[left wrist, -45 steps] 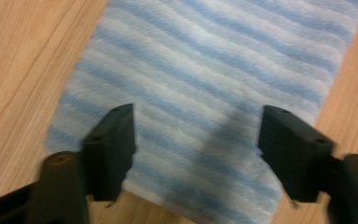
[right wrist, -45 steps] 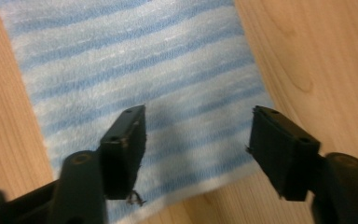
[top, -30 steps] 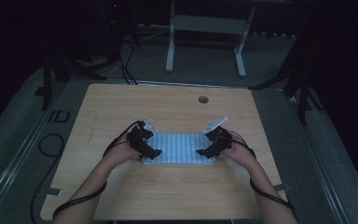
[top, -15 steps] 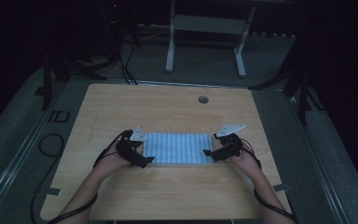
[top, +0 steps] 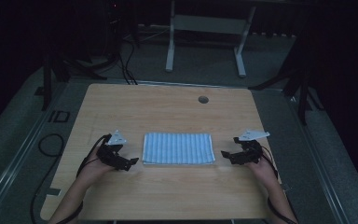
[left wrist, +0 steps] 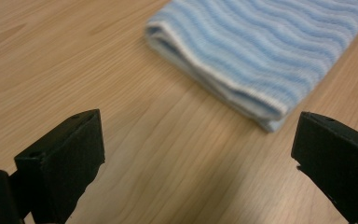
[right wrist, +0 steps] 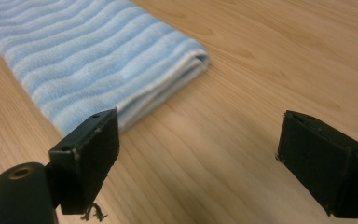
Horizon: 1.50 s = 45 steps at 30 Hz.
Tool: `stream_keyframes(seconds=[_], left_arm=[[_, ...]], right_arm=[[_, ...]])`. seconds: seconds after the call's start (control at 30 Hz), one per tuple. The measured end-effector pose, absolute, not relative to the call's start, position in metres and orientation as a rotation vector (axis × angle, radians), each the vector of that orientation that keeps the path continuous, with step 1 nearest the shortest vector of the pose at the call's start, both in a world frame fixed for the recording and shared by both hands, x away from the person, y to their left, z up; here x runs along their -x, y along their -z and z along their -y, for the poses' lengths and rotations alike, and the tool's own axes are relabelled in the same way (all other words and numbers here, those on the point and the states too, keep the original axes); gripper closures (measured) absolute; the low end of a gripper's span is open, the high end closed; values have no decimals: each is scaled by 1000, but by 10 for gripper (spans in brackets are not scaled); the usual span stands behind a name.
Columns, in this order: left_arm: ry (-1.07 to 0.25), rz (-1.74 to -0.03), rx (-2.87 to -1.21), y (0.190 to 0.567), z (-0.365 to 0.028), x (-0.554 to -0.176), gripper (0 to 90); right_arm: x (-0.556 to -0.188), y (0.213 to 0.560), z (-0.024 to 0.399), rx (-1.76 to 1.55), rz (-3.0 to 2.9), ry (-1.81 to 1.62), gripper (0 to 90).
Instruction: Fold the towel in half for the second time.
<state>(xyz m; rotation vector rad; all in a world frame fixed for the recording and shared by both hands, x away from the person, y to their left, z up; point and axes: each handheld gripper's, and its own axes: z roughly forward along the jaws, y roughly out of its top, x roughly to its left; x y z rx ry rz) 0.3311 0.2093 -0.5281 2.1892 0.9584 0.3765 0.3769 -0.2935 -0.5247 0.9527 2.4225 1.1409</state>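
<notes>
A light wooden table point(top: 168, 112) stood on a grey carpeted floor point(top: 349, 154), with a small round hole point(top: 203, 99) near its far edge (right of the middle). Beyond the table, a pale metal stand point(top: 205, 28) with two legs rested on the floor. Black cables point(top: 121, 56) trailed across the floor at far left, beside dark stand legs point(top: 51, 74). Another cable looped point(top: 46, 142) just left of the table.
</notes>
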Motion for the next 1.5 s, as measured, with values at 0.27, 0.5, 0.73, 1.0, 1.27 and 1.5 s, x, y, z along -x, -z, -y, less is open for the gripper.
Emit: stream_keyframes(seconds=[0.27,0.5,0.73,1.0,1.27,1.5], left_arm=[[-380,-1043,-2147,536,-235,-320,24],[-406,-1103,-2110,545,-251,-309,24],[-429,-1167,-2058,548,-263,-303,24],[-489,-1175,-1976,549,-269,-299,24],[-559,-1304,-1882,552,-280,-298,24],[-575,-1362,-1836,555,-287,-297,24]], right_arm=[[-360,534,317,-1049,-2323,-1112,105],[-348,536,335,-1125,-2244,-1086,105],[-328,542,349,-1220,-2088,-1064,98],[-320,545,370,-1336,-1946,-1078,99],[-325,545,373,-1365,-1889,-1078,99],[-325,545,374,-1374,-1850,-1085,99]])
